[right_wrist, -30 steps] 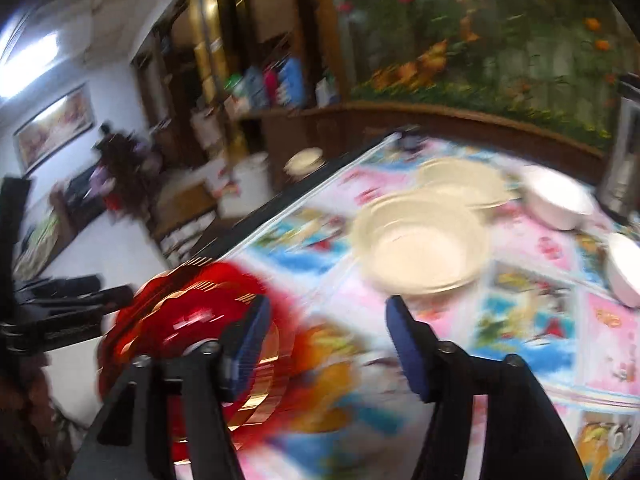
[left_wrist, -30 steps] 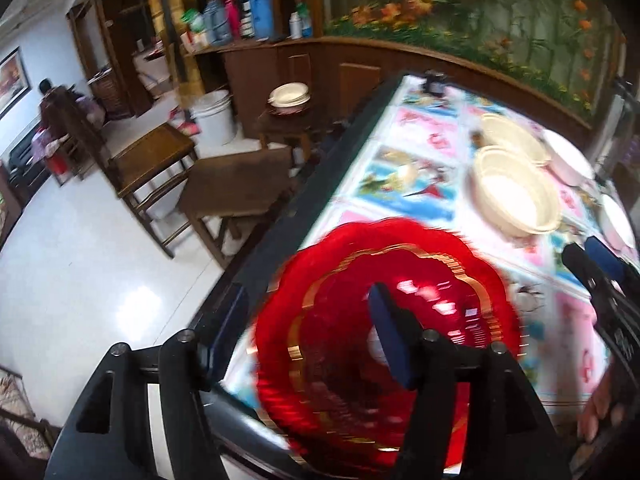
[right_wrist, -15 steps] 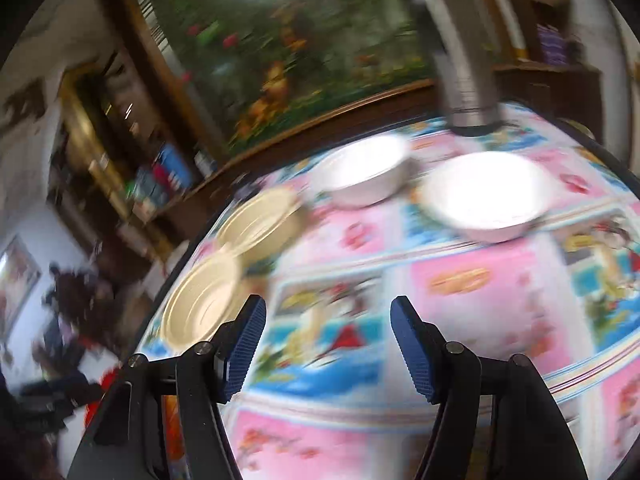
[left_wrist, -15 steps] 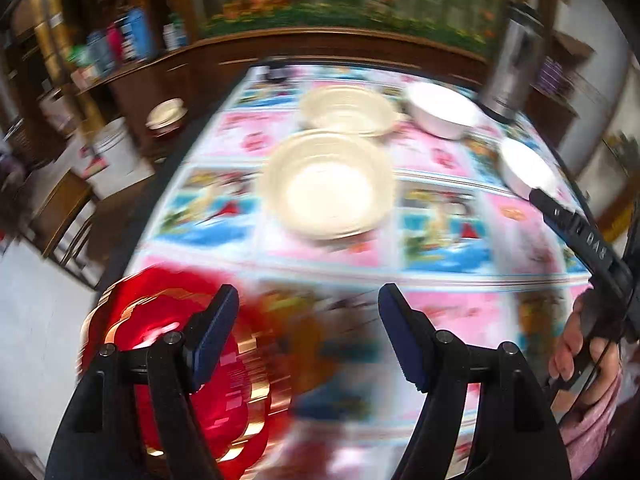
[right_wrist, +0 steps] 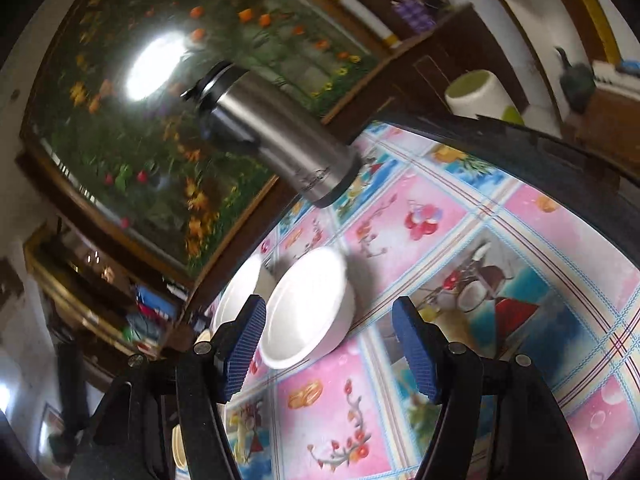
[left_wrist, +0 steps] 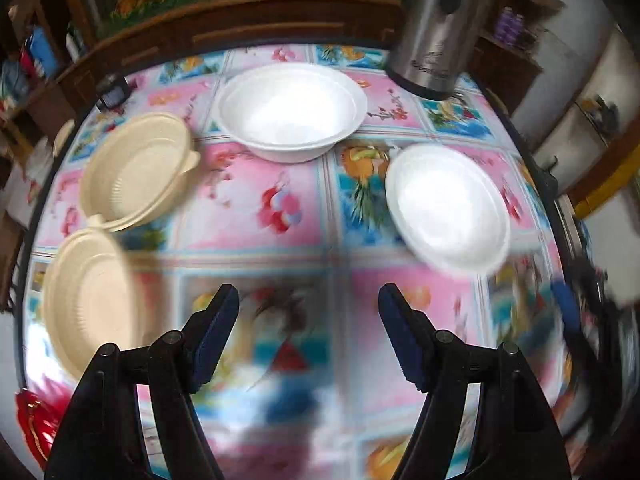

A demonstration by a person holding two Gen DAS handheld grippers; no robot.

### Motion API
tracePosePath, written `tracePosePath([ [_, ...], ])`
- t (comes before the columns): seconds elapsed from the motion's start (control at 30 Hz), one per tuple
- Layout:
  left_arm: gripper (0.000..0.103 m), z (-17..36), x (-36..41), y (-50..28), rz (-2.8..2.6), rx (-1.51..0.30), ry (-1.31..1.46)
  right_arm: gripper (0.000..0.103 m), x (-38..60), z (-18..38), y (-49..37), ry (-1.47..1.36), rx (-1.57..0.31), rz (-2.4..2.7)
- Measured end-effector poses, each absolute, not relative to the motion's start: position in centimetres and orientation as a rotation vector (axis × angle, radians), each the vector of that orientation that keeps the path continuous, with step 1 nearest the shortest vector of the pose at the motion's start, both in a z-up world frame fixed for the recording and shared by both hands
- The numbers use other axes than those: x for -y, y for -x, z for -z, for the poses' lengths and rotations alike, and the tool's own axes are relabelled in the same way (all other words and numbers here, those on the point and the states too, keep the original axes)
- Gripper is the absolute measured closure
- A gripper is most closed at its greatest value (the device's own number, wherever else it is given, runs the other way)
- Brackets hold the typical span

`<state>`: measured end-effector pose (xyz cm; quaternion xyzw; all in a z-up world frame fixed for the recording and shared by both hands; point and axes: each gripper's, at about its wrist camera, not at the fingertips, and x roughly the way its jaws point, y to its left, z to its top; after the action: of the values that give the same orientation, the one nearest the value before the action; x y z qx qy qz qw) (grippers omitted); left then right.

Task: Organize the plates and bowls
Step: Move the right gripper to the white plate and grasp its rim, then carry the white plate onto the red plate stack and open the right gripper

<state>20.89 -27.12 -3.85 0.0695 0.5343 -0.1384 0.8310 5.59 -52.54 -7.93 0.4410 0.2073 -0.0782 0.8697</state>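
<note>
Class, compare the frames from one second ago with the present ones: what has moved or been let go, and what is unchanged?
The left gripper has swung rightward off the red plate, now at the view's lower-left edge, toward the two white bowls. The right gripper swung right too, to the nearer white bowl by the steel flask. Both grippers stay open and empty; the cream bowls sit as before.

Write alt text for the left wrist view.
An open left hand-held gripper hovers over a colourful tablecloth holding two white bowls, two cream bowls and a steel flask.
</note>
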Motion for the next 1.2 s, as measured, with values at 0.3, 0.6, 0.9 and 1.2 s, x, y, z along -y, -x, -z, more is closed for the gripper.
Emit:
tracePosePath([
  [0.3, 0.031, 6.4, 32.4, -25.1, 0.273, -1.202, -0.086, 0.034, 53.3, 8.6, -5.0, -1.012, -0.413, 0.132],
  [0.6, 0.083, 8.2, 33.8, -24.3, 0.309, -1.204, -0.187, 0.034, 52.9, 8.7, -5.3, -1.030, -0.419, 0.114],
  [0.9, 0.091, 7.7, 30.0, -20.8, 0.361, -1.214, -0.165, 0.057, 51.3, 9.3, -7.2, -0.968, -0.528, 0.076],
  [1.2, 0.091, 8.0, 23.7, -17.5, 0.363, -1.257, -0.084, 0.085, 47.3, 10.8, -9.9, -0.866, -0.757, -0.075],
])
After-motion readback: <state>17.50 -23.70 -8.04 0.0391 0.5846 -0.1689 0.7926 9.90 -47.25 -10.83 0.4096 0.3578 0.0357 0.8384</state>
